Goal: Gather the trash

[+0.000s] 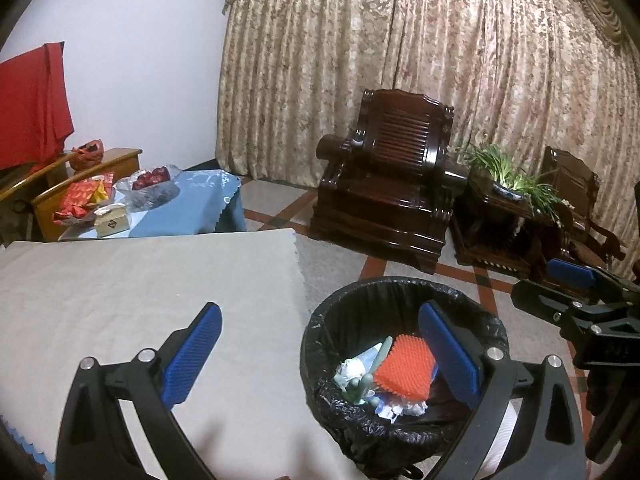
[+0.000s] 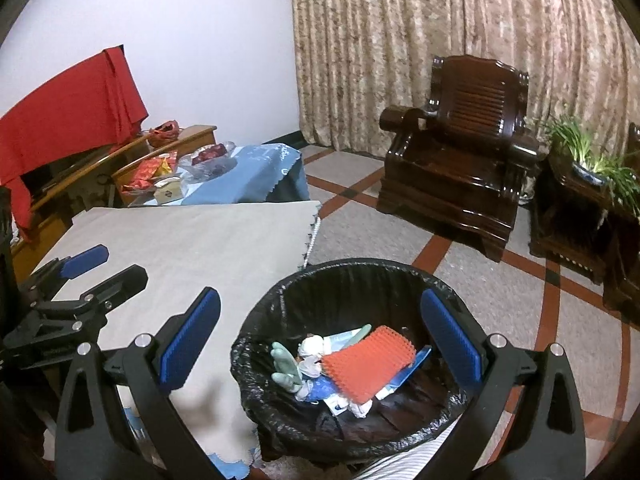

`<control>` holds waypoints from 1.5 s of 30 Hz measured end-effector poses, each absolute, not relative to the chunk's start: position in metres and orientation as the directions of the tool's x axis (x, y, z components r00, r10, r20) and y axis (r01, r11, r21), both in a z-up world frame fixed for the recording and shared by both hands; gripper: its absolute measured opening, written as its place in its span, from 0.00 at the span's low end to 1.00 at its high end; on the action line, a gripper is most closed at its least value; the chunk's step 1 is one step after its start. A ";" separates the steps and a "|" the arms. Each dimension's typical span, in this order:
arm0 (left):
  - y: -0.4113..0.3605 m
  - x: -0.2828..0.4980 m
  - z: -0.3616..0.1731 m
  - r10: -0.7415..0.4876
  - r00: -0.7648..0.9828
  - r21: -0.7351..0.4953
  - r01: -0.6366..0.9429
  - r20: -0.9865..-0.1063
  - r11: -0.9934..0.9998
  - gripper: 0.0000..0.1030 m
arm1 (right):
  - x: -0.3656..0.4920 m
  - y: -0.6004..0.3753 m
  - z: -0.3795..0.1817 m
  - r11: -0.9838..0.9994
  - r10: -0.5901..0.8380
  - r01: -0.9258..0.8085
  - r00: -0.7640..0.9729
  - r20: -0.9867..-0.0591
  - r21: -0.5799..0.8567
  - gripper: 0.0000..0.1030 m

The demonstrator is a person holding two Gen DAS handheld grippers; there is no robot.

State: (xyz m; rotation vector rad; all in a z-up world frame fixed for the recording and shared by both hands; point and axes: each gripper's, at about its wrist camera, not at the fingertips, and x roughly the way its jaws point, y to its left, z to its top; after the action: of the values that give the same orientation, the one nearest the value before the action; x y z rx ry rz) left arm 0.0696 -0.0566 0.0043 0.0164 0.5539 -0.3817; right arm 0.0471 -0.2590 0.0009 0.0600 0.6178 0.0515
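Observation:
A black-lined trash bin (image 1: 320, 332) (image 2: 340, 276) stands on the floor beside the table. Inside lie an orange spiked pad (image 1: 404, 368) (image 2: 368, 364), a pale green figure (image 1: 358, 386) (image 2: 286, 364), crumpled white paper (image 1: 352, 366) (image 2: 314, 346) and blue-and-white wrappers (image 2: 408, 372). My left gripper (image 1: 320, 352) is open and holds nothing, its left finger over the beige cloth and its right finger over the bin. My right gripper (image 2: 320, 340) is open and holds nothing above the bin; in the left wrist view it shows at the right edge (image 1: 560, 288).
The beige tablecloth (image 1: 140, 292) (image 2: 192, 248) covers the table left of the bin. Behind it is a blue-covered table (image 1: 200, 208) with a glass fruit bowl (image 1: 154, 184), red packets and a small box. A dark wooden armchair (image 1: 392, 196) and a potted plant (image 1: 508, 176) stand by the curtain.

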 end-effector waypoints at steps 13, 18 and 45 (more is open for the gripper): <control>-0.051 0.058 0.014 -0.336 0.804 -0.077 0.344 -0.491 0.936 0.94 | 0.045 -0.250 0.004 0.996 0.083 -0.052 0.821 -0.565 0.071 0.95; -0.049 0.058 0.016 -0.336 0.805 -0.081 0.342 -0.489 0.936 0.94 | 0.044 -0.248 0.005 0.996 0.083 -0.052 0.822 -0.564 0.072 0.95; -0.044 0.058 0.016 -0.331 0.806 -0.078 0.338 -0.491 0.938 0.94 | 0.044 -0.243 0.006 0.996 0.088 -0.054 0.819 -0.567 0.076 0.95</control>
State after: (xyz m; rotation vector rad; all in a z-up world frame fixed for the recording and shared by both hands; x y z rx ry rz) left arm 0.0580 -0.0441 0.0159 0.0139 0.5235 -0.3579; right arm 0.0439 -0.2434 0.0061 0.0573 0.6062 0.0754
